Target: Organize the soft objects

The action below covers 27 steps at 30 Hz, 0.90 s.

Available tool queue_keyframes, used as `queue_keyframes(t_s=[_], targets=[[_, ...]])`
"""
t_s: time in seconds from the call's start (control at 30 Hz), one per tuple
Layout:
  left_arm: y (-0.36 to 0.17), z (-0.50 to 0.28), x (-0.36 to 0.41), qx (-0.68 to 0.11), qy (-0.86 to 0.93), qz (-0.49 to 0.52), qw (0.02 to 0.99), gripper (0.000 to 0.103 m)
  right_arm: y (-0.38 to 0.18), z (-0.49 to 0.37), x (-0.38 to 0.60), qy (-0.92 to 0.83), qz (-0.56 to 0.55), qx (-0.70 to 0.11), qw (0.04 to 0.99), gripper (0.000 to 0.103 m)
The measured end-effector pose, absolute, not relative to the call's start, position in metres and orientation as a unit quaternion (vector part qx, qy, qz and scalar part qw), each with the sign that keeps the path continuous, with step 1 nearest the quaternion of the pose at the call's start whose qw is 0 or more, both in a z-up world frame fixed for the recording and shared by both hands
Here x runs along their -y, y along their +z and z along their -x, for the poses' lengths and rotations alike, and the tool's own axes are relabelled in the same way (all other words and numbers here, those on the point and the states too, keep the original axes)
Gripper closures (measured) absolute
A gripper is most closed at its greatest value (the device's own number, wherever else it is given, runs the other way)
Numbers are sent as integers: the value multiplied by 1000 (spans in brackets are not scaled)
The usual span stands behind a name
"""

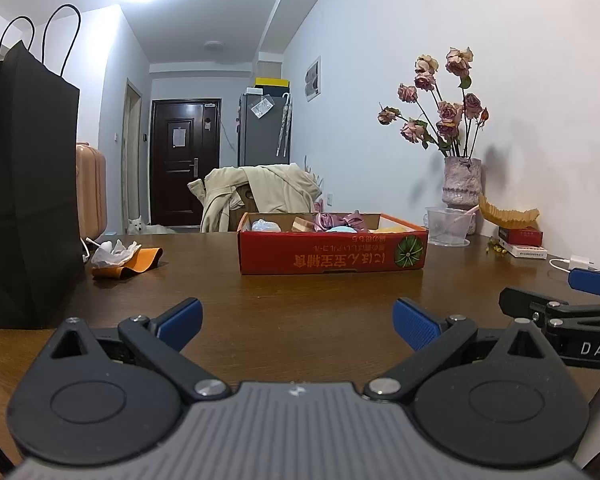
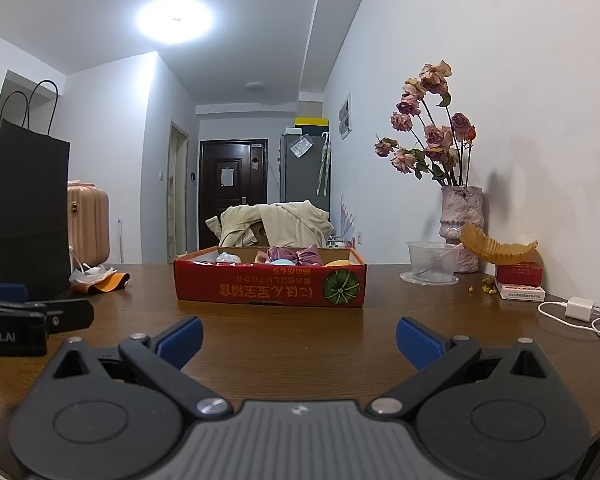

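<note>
A: How are the fingers set?
B: Both the left gripper (image 1: 298, 322) and the right gripper (image 2: 299, 340) have their blue fingers (image 1: 180, 322) spread wide apart, holding nothing, low over the brown worktop (image 1: 300, 300).

A: And the soft things?
B: Ahead, well apart from both grippers, a red cardboard box (image 2: 270, 286) holds pink cloth (image 2: 296, 256) and a pale blue bundle (image 1: 264, 225). A black paper bag (image 1: 24, 200) stands left; a vase of dried roses (image 2: 462, 208) stands right.

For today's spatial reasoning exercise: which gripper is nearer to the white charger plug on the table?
Right. The white charger plug lies just ahead-right of the right gripper; the left gripper sits further left, with the right one between it and the plug.
</note>
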<state>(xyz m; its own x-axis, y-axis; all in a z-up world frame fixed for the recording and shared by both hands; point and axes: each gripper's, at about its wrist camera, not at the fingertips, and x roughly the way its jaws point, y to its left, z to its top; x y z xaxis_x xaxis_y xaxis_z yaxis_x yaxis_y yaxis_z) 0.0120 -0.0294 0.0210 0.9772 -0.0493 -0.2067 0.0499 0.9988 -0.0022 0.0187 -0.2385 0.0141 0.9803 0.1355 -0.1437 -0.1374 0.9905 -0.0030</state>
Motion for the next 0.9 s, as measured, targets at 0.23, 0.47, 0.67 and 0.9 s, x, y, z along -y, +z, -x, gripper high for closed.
queue_keyframes(t_s=[0.23, 0.47, 0.67, 0.9], targets=[[21, -12, 30, -103, -25, -1, 994, 0, 14, -19, 238, 68, 8, -71, 995, 0], [22, -11, 31, -100, -26, -1, 995, 0, 14, -19, 239, 66, 5, -69, 995, 0], [22, -11, 30, -99, -26, 2, 995, 0, 14, -19, 239, 66, 4, -67, 995, 0], [22, -10, 31, -94, -24, 3, 995, 0, 14, -18, 238, 66, 5, -67, 996, 0]])
